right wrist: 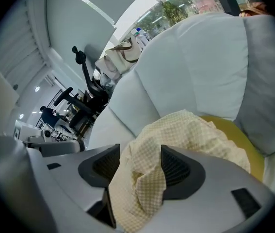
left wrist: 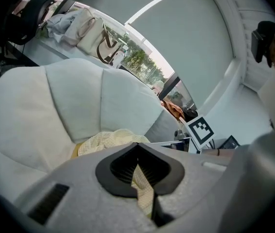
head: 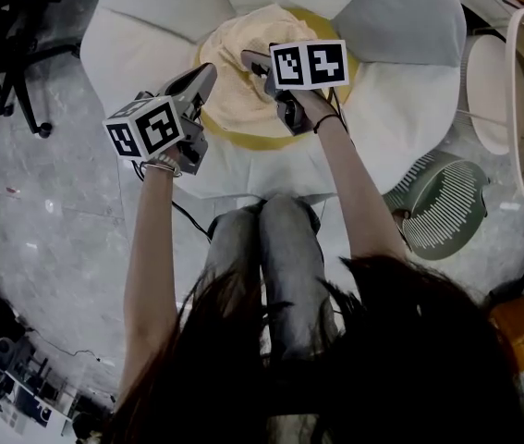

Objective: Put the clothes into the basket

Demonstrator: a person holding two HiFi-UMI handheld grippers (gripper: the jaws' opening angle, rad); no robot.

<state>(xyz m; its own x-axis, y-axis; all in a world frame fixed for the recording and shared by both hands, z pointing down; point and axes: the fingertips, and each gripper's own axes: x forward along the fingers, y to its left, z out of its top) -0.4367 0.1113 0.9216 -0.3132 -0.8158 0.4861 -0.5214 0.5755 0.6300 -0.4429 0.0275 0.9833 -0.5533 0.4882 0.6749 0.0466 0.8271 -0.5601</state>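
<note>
A cream checked garment (head: pixel 239 95) lies heaped on the yellow centre (head: pixel 243 142) of a white petal-shaped cushion seat (head: pixel 146 30). The left tool (left wrist: pixel 137 145) has its jaws closed, pinching a fold of the cloth. The right tool (right wrist: pixel 139 153) stands wide open, with the fabric bunched loosely between its jaws.

one left gripper (head: pixel 206 72), one right gripper (head: pixel 253 61), one yellow cloth (head: pixel 237 102), one white petal seat (head: pixel 132 44), one green chair (head: pixel 442 206)
</note>
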